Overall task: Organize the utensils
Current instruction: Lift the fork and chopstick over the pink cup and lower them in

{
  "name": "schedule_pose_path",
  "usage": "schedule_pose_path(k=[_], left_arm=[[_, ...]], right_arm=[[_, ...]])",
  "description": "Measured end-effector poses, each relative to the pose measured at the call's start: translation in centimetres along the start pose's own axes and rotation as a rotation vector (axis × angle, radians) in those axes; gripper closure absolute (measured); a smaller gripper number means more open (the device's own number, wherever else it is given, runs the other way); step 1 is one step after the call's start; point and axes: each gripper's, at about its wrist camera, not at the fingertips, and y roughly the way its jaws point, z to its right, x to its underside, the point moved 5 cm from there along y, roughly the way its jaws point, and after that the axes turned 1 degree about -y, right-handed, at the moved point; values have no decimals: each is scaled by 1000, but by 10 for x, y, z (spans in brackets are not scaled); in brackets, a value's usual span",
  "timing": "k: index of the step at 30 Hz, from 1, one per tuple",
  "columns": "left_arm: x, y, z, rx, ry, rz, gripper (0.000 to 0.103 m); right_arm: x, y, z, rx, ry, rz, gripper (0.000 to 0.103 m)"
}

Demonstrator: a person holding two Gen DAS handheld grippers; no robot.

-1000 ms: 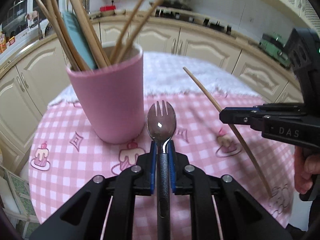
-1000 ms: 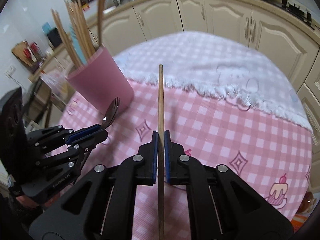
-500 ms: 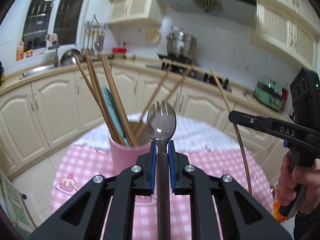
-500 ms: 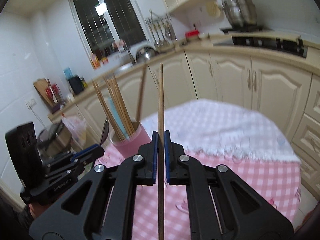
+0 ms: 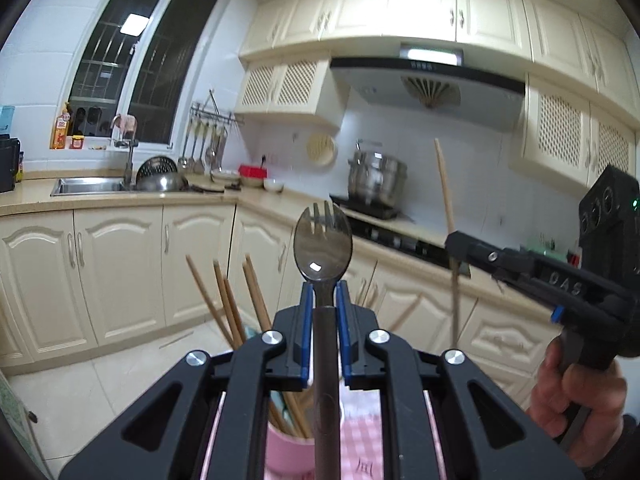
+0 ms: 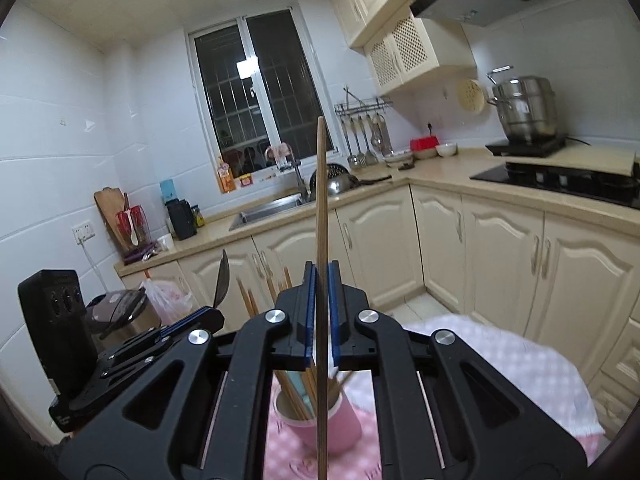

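My left gripper (image 5: 323, 292) is shut on the neck of a metal spork (image 5: 322, 240), whose tined bowl sticks up past the blue pads. My right gripper (image 6: 321, 276) is shut on a single wooden chopstick (image 6: 321, 184) that stands upright. Each view shows the other gripper: the right gripper (image 5: 456, 254) with its chopstick (image 5: 445, 184) at the right, the left gripper (image 6: 214, 314) with the spork (image 6: 222, 278) at the left. Below both sits the pink cup (image 6: 340, 424) (image 5: 288, 452), holding several chopsticks (image 5: 228, 304) and a teal utensil, mostly hidden behind the gripper bodies.
The cup stands on a round table under a pink checked cloth (image 6: 284, 456) with a white towel (image 6: 520, 356) over its far part. Cream cabinets (image 6: 500, 248), a sink (image 6: 268, 208), a hob with a steel pot (image 6: 524, 114), and a bin with a plastic bag (image 6: 120, 312) surround it.
Both grippers rose well above the table and tilted up toward level, still holding the spork and the chopstick. The cup dropped from mid-frame to the bottom of both views.
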Motion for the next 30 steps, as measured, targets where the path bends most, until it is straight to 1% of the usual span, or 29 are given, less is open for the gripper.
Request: schedule_pose_path(k=[4,8,16,20,25,30], left_arm=[[-16,8,-4,17,-30,30,92],[-24,20,-6,44,-57,46,92],[-28,39,-11,72,-94,60,92],[-25,50,-11,74,-109,72,92],[-18,63,-10,68,-101,80,92],[0,74,-13,53,-106,55,92]], right_arm=[[-12,15,-3,-21,4,21,96],[-20,32,-7,-32,-15,24,96],[-20,51,-5,-42,-13,18,96],[-19,60,-4,-42,-17,12,96],[-11,70,-7,-33,-33,4,96],[0,82,-7,-28,-36,-18,96]])
